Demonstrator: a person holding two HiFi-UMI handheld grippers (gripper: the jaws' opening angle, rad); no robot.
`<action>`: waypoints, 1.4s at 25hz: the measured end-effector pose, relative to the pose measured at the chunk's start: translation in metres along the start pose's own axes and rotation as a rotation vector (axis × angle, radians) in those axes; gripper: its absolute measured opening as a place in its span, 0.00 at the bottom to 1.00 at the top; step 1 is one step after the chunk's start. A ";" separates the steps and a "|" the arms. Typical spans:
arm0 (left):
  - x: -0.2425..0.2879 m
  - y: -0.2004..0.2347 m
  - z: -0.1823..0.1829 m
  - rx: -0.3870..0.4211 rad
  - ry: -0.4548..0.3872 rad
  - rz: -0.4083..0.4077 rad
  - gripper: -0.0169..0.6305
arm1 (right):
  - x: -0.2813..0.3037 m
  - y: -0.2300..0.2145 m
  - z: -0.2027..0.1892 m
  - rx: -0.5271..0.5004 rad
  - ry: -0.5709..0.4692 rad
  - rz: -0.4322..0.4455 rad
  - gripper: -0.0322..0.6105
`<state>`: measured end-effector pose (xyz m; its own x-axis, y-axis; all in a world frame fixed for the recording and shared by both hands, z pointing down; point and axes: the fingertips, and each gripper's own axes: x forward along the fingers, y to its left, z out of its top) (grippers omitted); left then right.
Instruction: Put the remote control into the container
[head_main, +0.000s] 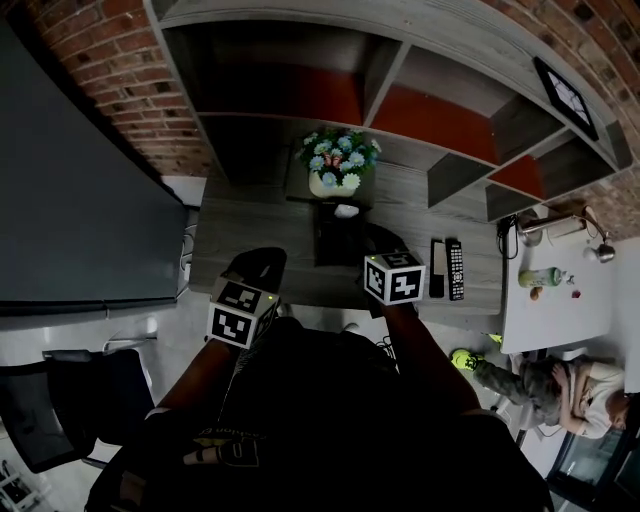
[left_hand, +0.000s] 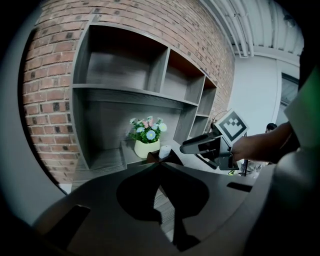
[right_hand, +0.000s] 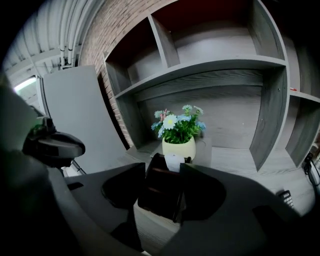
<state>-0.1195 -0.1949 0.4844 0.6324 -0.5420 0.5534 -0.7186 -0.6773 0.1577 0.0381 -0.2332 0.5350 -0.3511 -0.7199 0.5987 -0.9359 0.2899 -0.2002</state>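
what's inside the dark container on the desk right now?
A small white item shows at the far end of the container; the rest of its inside is too dark to read. Both remote controls lie outside, on the desk to its right.

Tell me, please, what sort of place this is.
Probably an office, or a lounge corner in one: a grey shelf unit on a brick wall, a long counter with a flower pot, and an office chair below a large dark screen.
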 end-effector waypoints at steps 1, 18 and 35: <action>0.004 -0.004 0.001 0.008 0.004 -0.007 0.04 | -0.004 -0.003 -0.008 -0.014 0.005 0.001 0.39; 0.075 -0.104 0.017 0.100 0.084 -0.200 0.03 | -0.118 -0.161 -0.132 0.175 0.030 -0.310 0.39; 0.115 -0.154 -0.001 0.113 0.192 -0.203 0.04 | -0.133 -0.218 -0.200 0.203 0.112 -0.342 0.39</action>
<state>0.0639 -0.1524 0.5246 0.6862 -0.2931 0.6658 -0.5391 -0.8194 0.1948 0.2946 -0.0749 0.6539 -0.0239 -0.6768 0.7358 -0.9888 -0.0923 -0.1169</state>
